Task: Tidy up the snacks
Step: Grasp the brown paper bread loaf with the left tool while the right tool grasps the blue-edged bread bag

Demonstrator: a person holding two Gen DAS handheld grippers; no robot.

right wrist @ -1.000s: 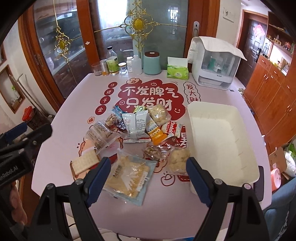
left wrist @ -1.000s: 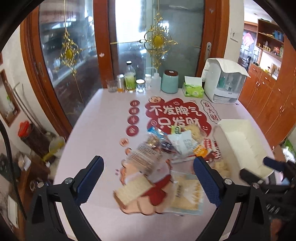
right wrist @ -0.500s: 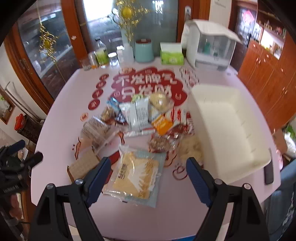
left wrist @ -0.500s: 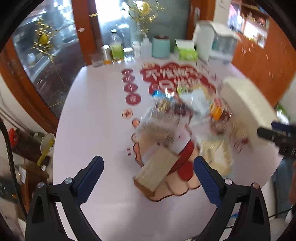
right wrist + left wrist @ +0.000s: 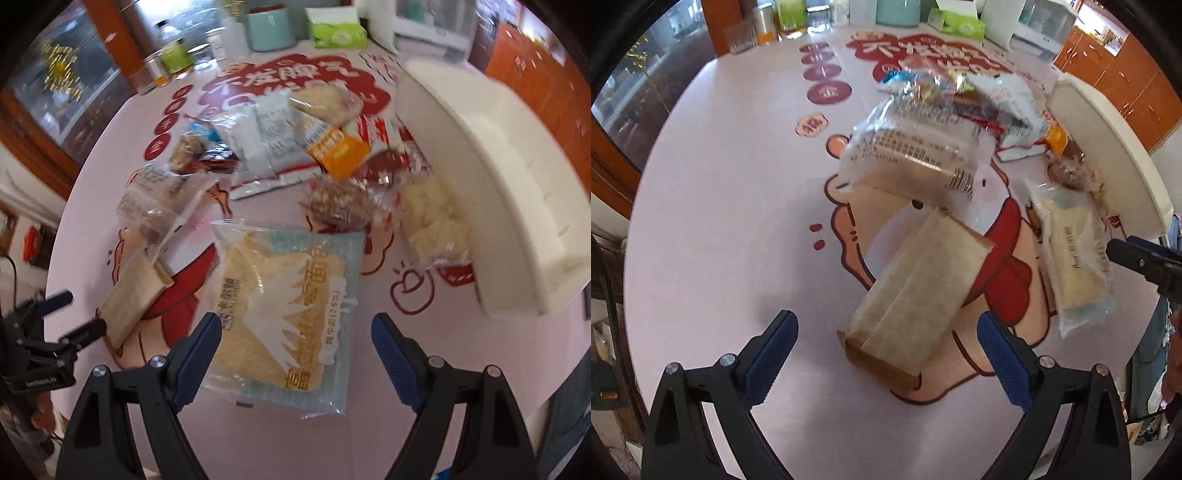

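Note:
A pile of snack packets lies on the pink table (image 5: 720,206). My left gripper (image 5: 886,350) is open, its fingers either side of a brown paper-wrapped biscuit pack (image 5: 916,295), just above it. The pack also shows in the right wrist view (image 5: 133,291). My right gripper (image 5: 295,347) is open over a pale blue bread packet (image 5: 288,306), also seen in the left wrist view (image 5: 1075,266). A white bin (image 5: 491,184) stands at the right, also seen in the left wrist view (image 5: 1108,147).
Clear-wrapped biscuits (image 5: 916,144), an orange packet (image 5: 340,151), white sachets (image 5: 266,140) and clear bags of puffed snacks (image 5: 432,221) lie mid-table. Bottles, a teal canister (image 5: 269,26), a tissue box (image 5: 338,35) and a white appliance stand along the far edge.
Both grippers have dropped down and forward towards the table. The left one closed in on the brown pack, the right one on the blue bread packet. Both stayed open.

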